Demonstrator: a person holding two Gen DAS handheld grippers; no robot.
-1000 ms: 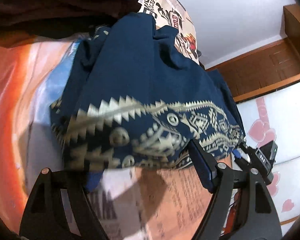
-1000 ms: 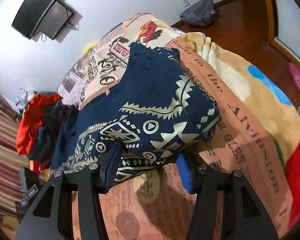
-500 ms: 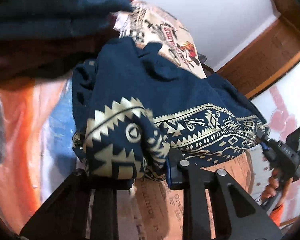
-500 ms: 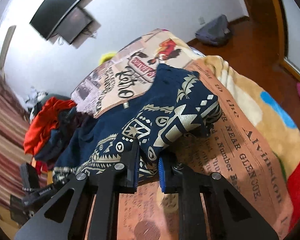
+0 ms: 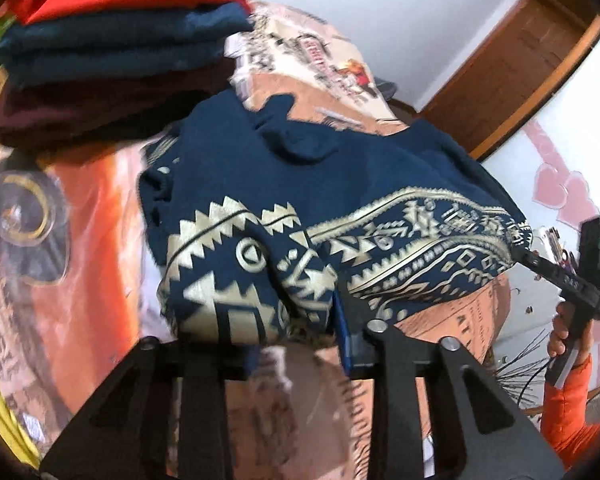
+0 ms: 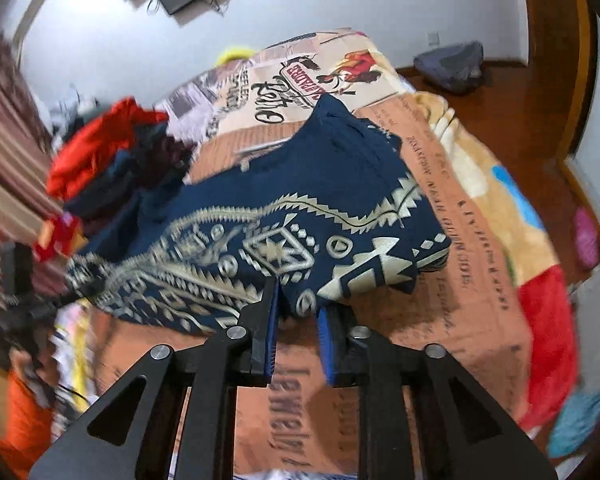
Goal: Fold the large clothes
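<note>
A navy garment with a cream geometric pattern (image 5: 340, 184) lies partly folded on the printed blanket of a bed (image 5: 100, 216). My left gripper (image 5: 296, 320) is shut on its patterned near edge and holds that corner bunched up. The garment also shows in the right wrist view (image 6: 300, 208). My right gripper (image 6: 298, 312) is shut on the patterned hem at the other end. The right gripper also shows at the right edge of the left wrist view (image 5: 540, 264), its tips buried in the cloth.
A stack of folded clothes, red, navy and maroon (image 5: 112, 48), sits on the bed just beyond the garment; it also shows in the right wrist view (image 6: 112, 160). The bed's edge drops to a wooden floor (image 6: 512, 92) with a grey bag (image 6: 452, 64).
Both grippers closed from open onto the garment's patterned hem. The hem has lifted and bunched, and the cameras have drawn back so that the clothes stack shows more.
</note>
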